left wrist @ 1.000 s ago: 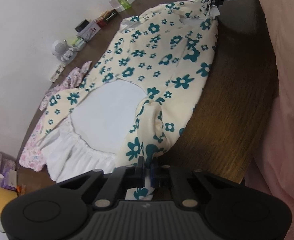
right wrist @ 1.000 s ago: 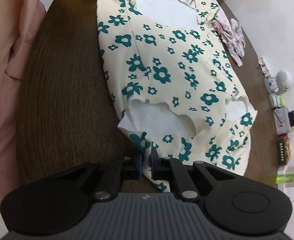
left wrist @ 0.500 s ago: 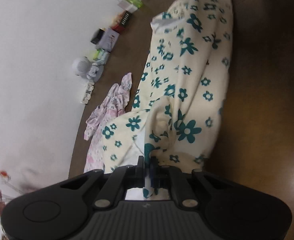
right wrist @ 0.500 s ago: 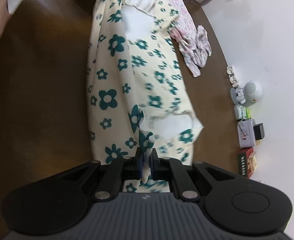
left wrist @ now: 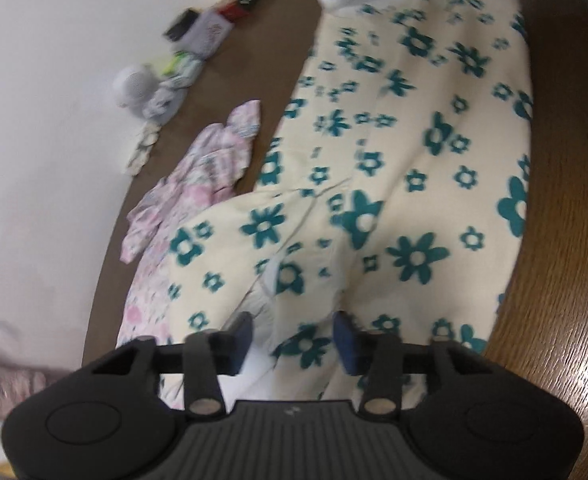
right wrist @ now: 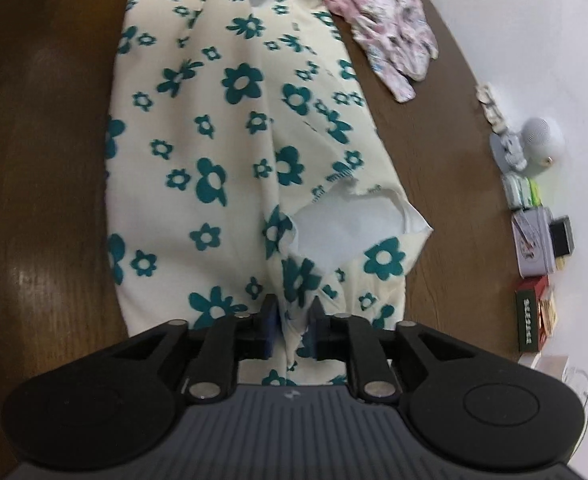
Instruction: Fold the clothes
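A cream garment with teal flowers (left wrist: 406,184) lies folded lengthwise into a long strip on the brown wooden table (left wrist: 566,240). My left gripper (left wrist: 292,336) hovers over one end of it. Its jaws are opening and stand wide apart, and the cloth lies loose below them, not pinched. At the other end, my right gripper (right wrist: 294,326) is also opening. A raised ridge of the garment (right wrist: 213,128) stands between its pads without being pressed. A patch of white lining (right wrist: 346,224) shows just ahead of the right gripper.
A pink floral garment (left wrist: 197,184) (right wrist: 390,40) lies beside the strip toward the white wall. Along the wall stand a white round speaker (right wrist: 542,140) (left wrist: 133,84) and several small boxes (right wrist: 534,240). Bare table (right wrist: 45,160) stretches on the far side from the wall.
Both grippers, shut on the garment's edge, carried it across toward the wall, folding the spread garment into a narrow strip. Both have now opened and released the cloth.
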`<state>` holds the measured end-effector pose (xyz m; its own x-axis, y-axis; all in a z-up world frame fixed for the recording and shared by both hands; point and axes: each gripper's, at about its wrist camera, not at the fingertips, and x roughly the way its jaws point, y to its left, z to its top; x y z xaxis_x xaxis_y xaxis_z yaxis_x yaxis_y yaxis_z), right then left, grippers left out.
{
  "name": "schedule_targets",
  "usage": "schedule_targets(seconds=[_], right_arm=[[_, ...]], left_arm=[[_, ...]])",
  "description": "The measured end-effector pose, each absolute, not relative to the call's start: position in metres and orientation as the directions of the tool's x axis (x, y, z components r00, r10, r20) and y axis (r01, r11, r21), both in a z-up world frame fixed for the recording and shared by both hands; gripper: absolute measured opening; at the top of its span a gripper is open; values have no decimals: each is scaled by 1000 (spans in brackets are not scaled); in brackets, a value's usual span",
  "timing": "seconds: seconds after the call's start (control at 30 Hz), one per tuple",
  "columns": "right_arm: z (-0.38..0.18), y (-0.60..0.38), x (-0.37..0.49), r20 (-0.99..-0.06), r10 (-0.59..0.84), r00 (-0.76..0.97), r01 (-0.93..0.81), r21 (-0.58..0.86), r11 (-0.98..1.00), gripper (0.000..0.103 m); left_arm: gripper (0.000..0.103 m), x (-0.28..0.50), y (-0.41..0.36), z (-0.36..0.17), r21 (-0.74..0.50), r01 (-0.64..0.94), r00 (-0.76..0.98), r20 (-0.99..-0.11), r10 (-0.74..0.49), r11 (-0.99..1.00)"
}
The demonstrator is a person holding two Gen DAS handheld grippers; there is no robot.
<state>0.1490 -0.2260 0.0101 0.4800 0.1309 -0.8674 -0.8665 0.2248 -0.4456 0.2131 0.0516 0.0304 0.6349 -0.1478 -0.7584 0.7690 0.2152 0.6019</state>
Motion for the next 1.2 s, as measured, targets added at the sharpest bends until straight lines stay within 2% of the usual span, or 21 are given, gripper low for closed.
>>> schedule_targets(seconds=[0.03,0.13,0.23,0.37,0.47,0.67,1.07,1.13,1.17,1.2], right_arm=[[15,-231,148,-859,144,492,-856,-447,259,35],[33,-244,145,-824,200,530,-820,-439,366,35],[52,-245,136,-776,327,539,-814,-382,437,35],[49,-214,114,-732,515,447,-883,-270,384,35],[29,-188,105,-729,566,385,-914,-218,341,35],[-1,-182,115,-741,591,321,-926,-112,362,35],[-5,-237,122,-726,598,339,-870,-1,492,39],[-5,-236,121,-725,596,347,-866,-4,499,40],[-5,-236,120,-725,594,349,-865,-5,502,40],[-5,-236,120,-725,593,350,-864,-5,504,41]], left_arm=[[48,211,56,37,596,764,639,-752,-160,249],[48,200,66,59,548,754,641,-732,-230,362],[45,184,61,70,451,794,591,-729,-345,408],[31,171,36,59,343,847,512,-732,-449,407],[28,172,21,41,282,855,484,-733,-477,434],[29,189,29,21,190,857,443,-746,-497,479],[29,193,128,34,186,766,510,-757,-407,615],[39,182,137,44,194,774,510,-756,-411,603],[49,176,140,47,204,779,509,-759,-407,593],[53,169,142,48,220,783,507,-768,-392,582]])
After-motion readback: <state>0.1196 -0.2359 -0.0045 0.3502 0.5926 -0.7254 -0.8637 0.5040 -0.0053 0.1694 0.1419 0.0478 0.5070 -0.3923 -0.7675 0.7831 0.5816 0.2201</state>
